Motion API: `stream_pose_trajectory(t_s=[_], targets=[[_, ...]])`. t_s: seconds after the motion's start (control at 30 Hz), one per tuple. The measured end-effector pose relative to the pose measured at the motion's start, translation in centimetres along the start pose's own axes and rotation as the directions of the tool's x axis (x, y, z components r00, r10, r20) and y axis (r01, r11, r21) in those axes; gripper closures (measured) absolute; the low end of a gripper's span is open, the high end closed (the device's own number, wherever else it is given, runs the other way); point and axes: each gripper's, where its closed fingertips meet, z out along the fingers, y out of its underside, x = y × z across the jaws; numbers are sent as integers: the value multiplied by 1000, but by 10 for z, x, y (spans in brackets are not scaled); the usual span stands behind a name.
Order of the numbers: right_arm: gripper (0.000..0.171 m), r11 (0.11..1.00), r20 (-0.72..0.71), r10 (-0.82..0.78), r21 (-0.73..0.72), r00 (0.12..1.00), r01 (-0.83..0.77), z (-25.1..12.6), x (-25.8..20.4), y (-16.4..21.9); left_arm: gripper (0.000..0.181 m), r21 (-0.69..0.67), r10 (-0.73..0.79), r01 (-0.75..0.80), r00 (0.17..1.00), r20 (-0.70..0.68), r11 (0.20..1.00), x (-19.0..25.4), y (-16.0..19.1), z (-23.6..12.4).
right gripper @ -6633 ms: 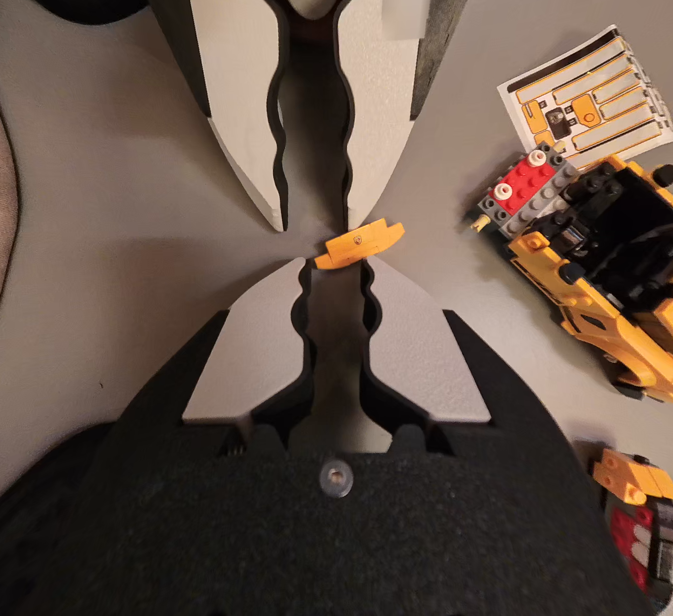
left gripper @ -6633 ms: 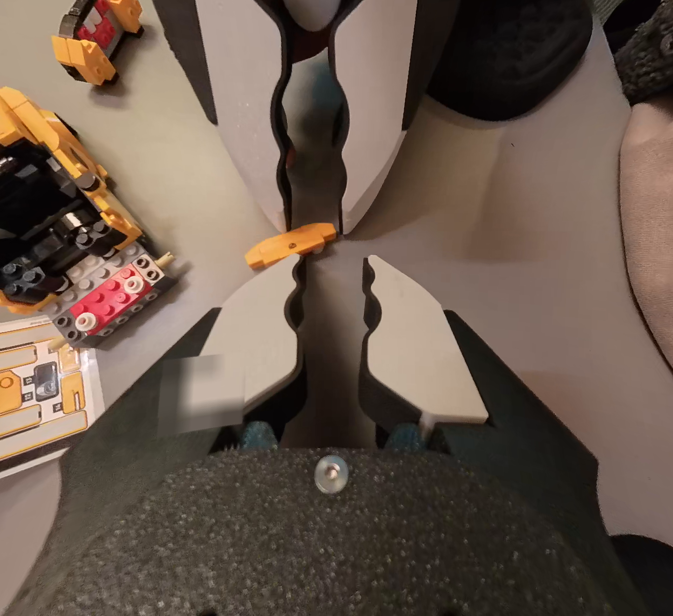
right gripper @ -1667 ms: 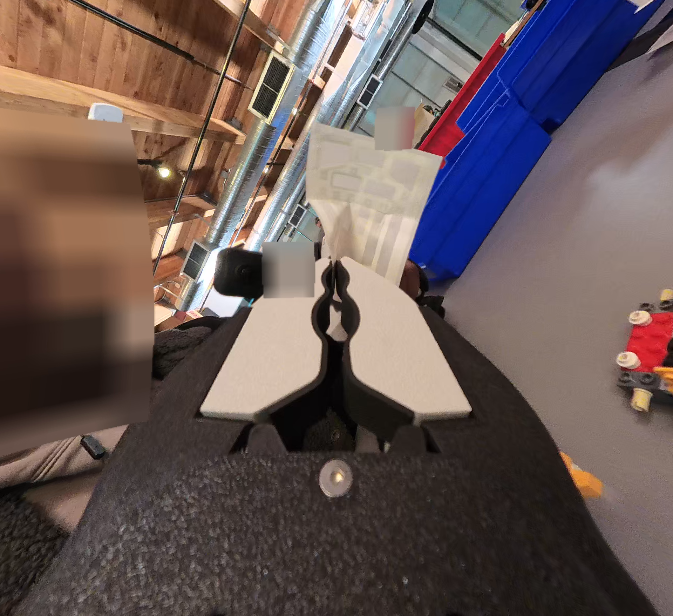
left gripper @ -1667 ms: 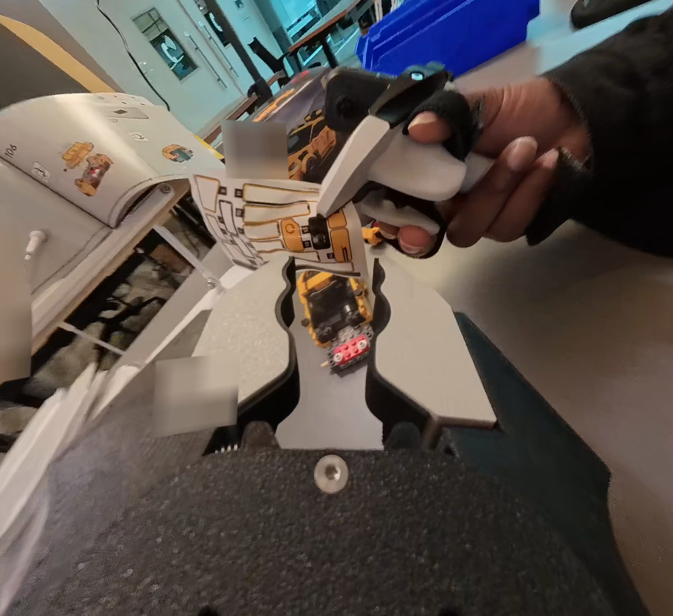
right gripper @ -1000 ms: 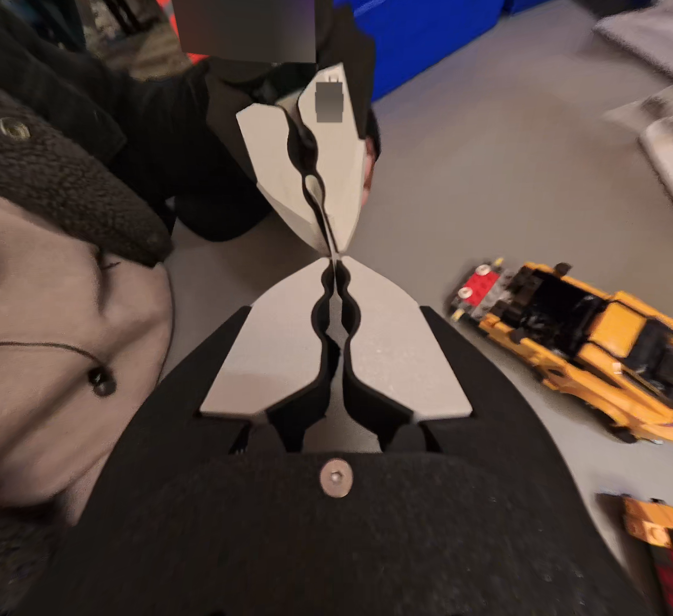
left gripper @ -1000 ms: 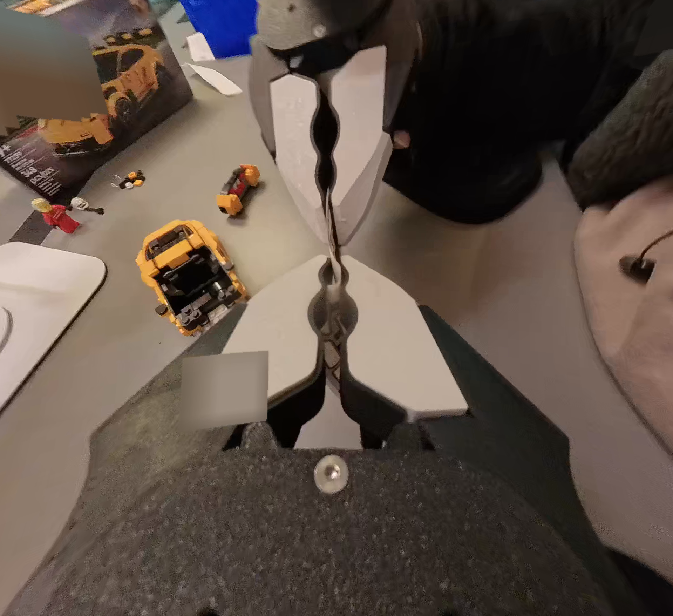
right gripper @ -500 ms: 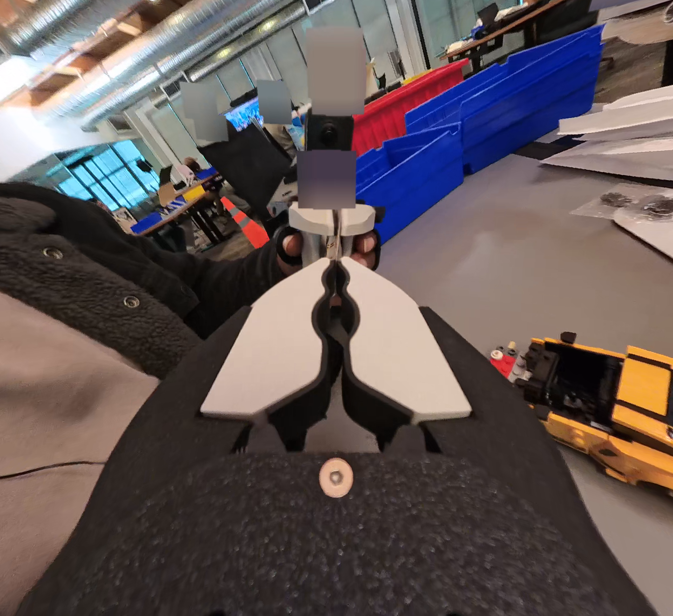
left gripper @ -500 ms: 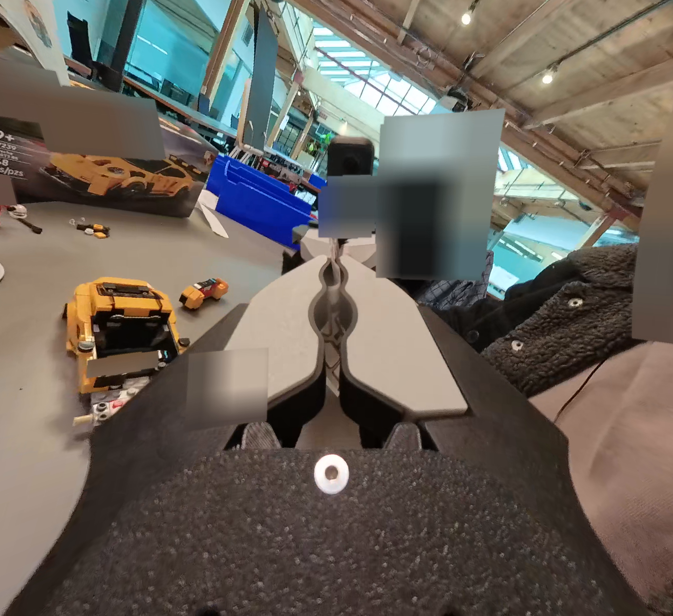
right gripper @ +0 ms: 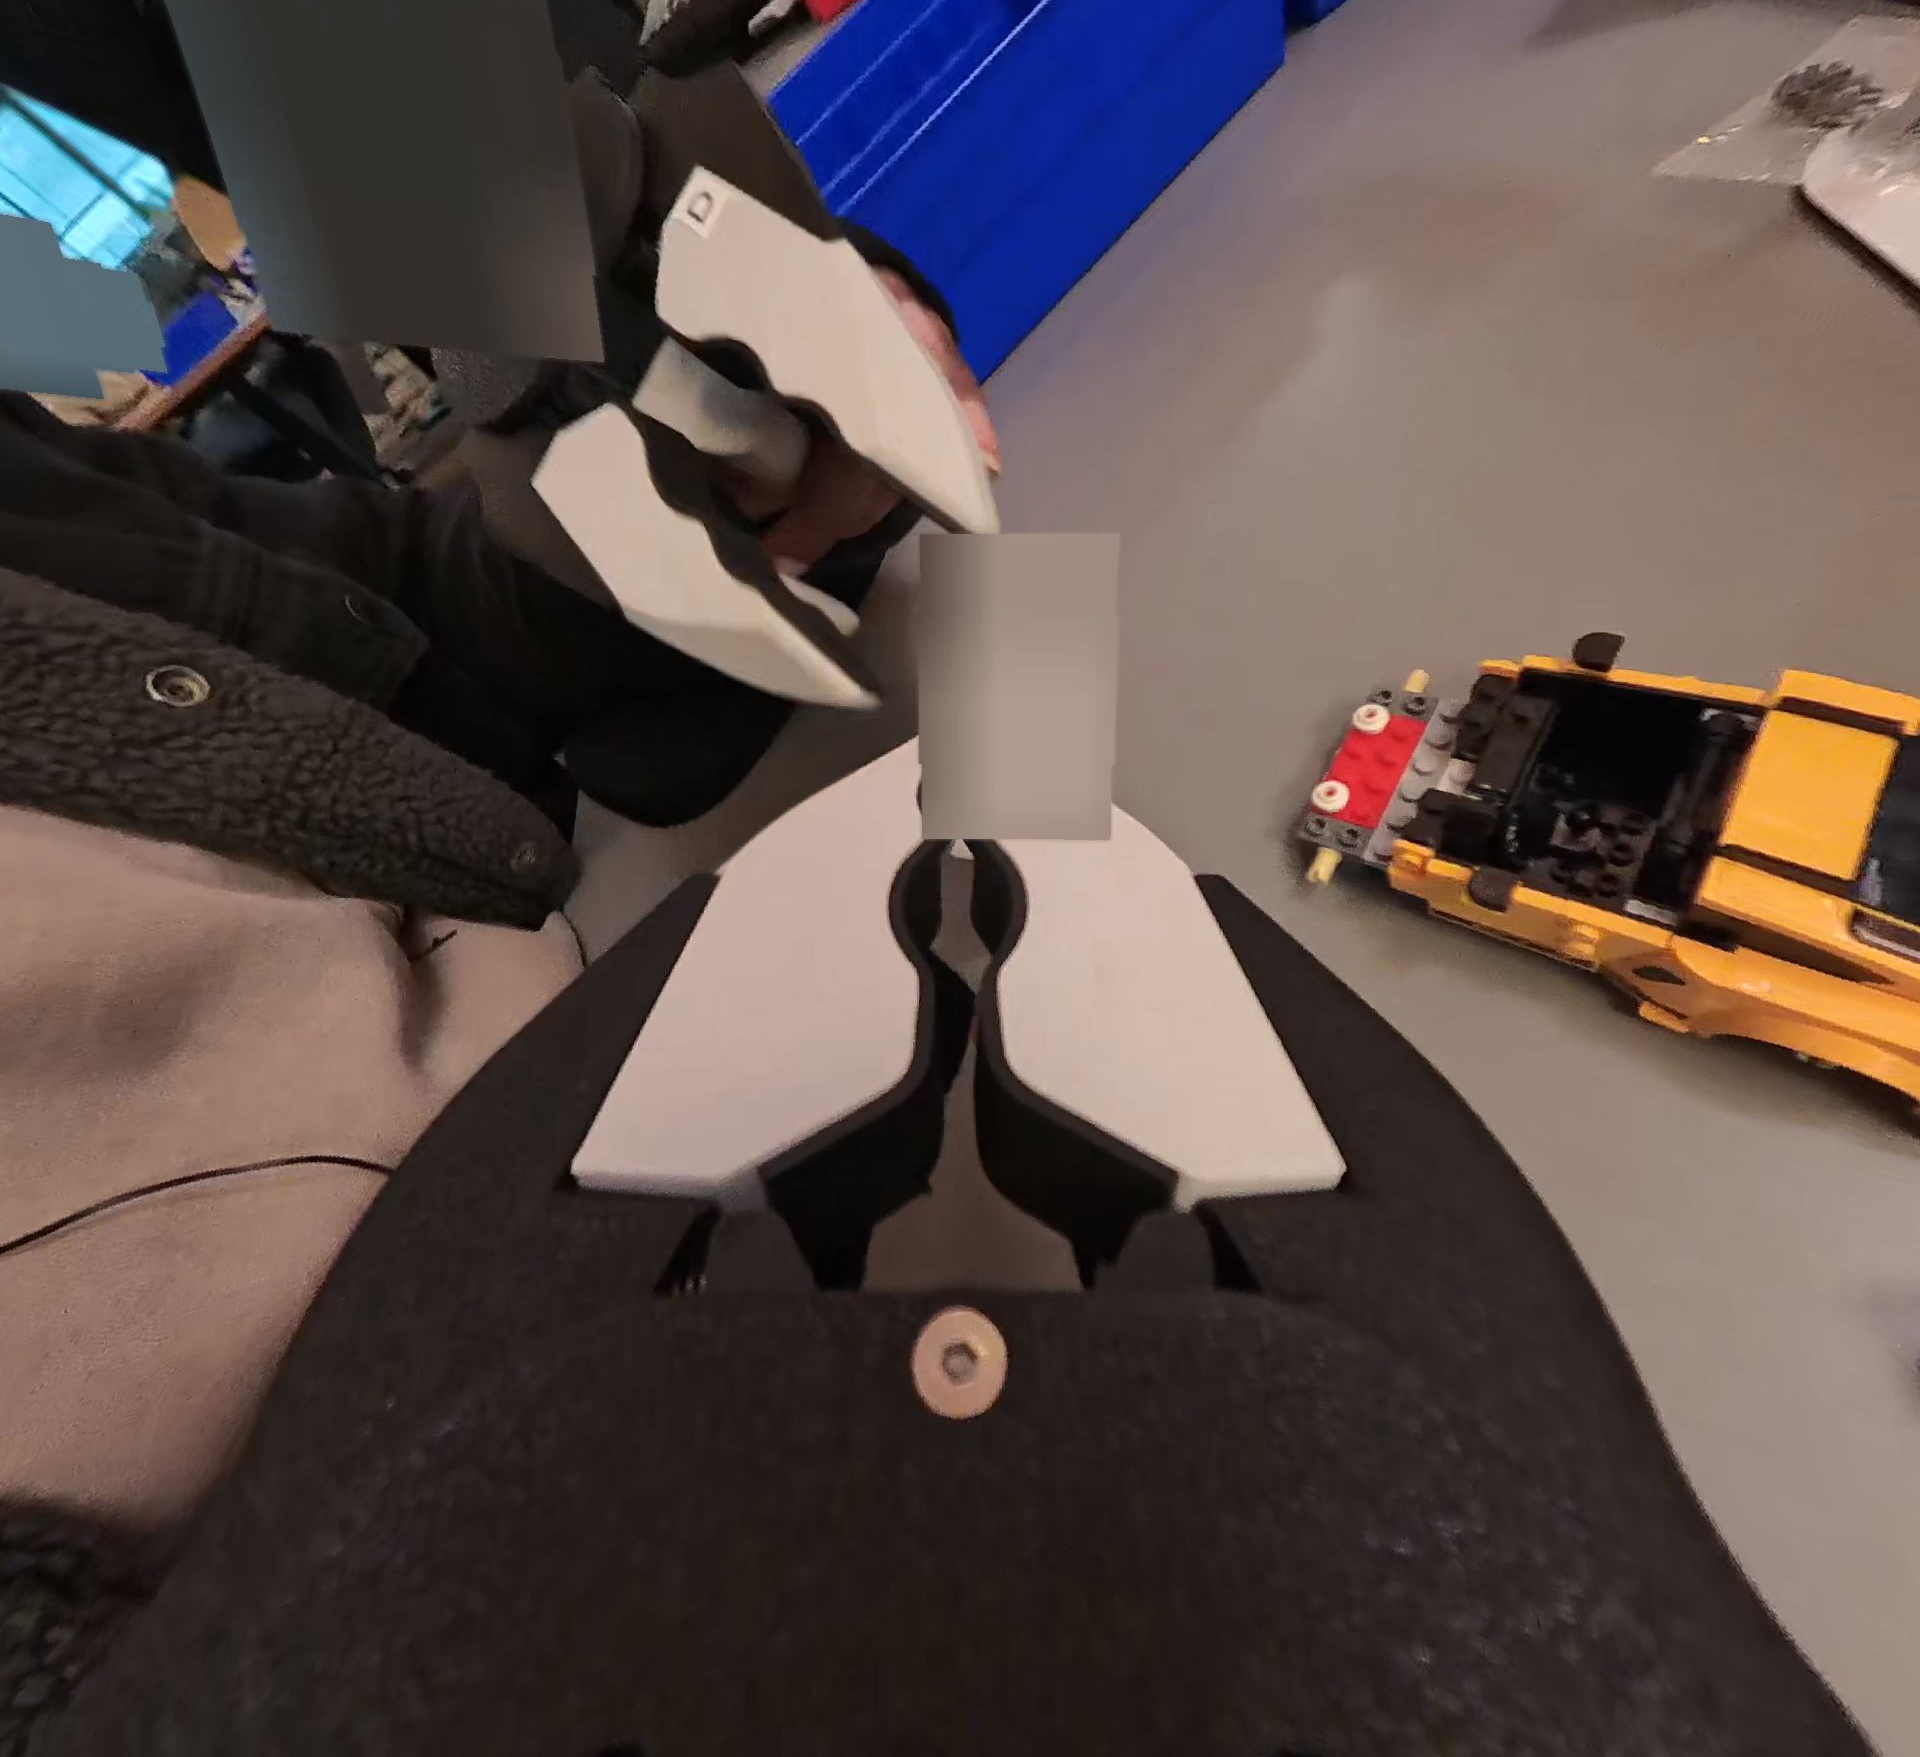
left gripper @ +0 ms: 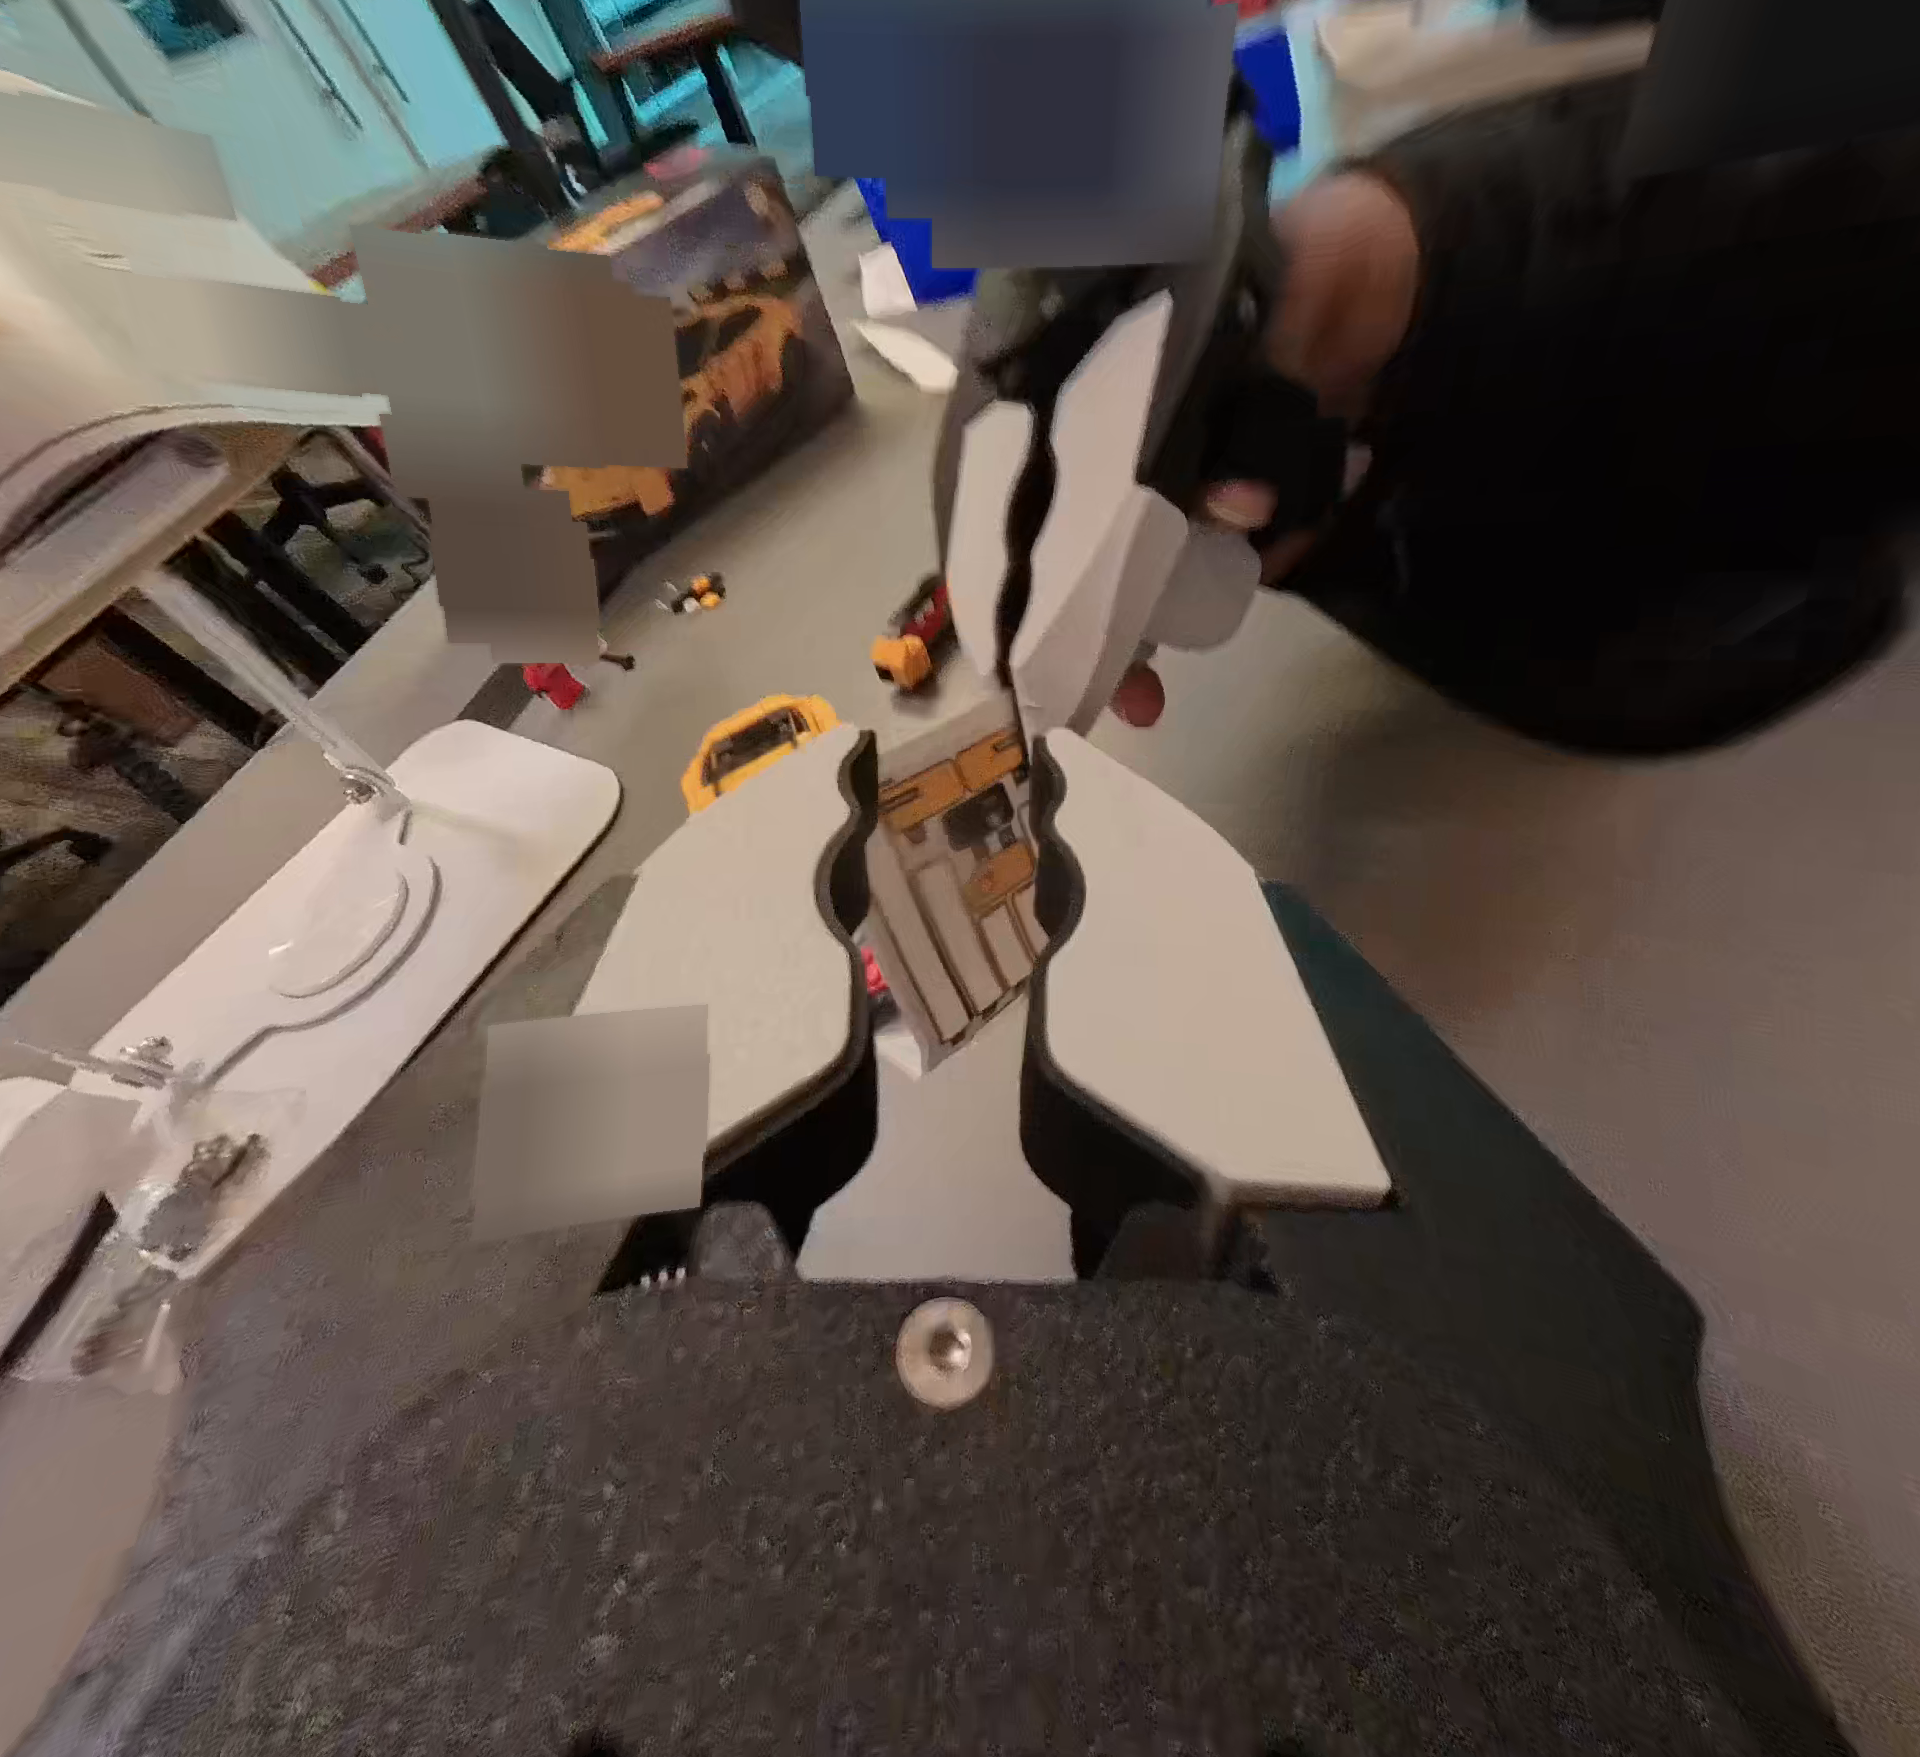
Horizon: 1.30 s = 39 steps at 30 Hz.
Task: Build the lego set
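Note:
In the left wrist view my left gripper (left gripper: 951,746) is open, and the sticker sheet (left gripper: 956,886) with its orange and grey panels hangs in the gap without touching the fingers. My right gripper (left gripper: 1018,705) faces it, shut on the sheet's top edge. In the right wrist view my right gripper (right gripper: 961,834) is shut; the sheet at its tips lies under a mosaic patch. The left gripper (right gripper: 914,606) shows beyond it, jaws apart. The yellow lego car (right gripper: 1662,876), roof off and red rear plate showing, sits on the grey table to the right and also shows in the left wrist view (left gripper: 764,736).
A small orange and red sub-assembly (left gripper: 914,637), a red minifigure (left gripper: 551,679) and the set's box (left gripper: 748,357) lie farther back. A white board (left gripper: 364,897) with a parts bag is on the left. Blue bins (right gripper: 1039,97) and plastic bags (right gripper: 1849,118) line the far side.
My left gripper was shut on the sheet and has opened; only the right gripper holds it now. Both views have tilted down from the ceiling toward the table.

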Motion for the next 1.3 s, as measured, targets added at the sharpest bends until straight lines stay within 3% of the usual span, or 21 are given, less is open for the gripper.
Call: stream_pose_trajectory(t_s=[0.13, 0.47, 0.67, 0.83, 1.07, 1.3], targets=[[171, 996, 24, -65, -60, 998, 67, 1, -8, 8, 147, -95, 112, -114, 993, -26, 989, 12, 15, 9], [171, 918, 113, -317, -213, 942, 334, 1, -26, 37, 151, -141, 105, -141, 965, -240, 980, 49, 27, 11], [171, 877, 142, -398, -232, 907, 421, 1, -32, 44, 174, -146, 99, -157, 935, -340, 977, 69, 30, 10], [170, 901, 123, -377, -179, 918, 394, -2, -31, 34, 181, -132, -10, -38, 938, -348, 990, 64, 25, 8], [163, 934, 86, -345, -69, 935, 351, -11, -29, 13, 181, -40, -272, 279, 876, -399, 959, 48, 4, 0], [171, 950, 151, -311, 40, 938, 309, -16, -39, 0, 164, 24, -249, 278, 890, -381, 960, 42, -6, -4]])
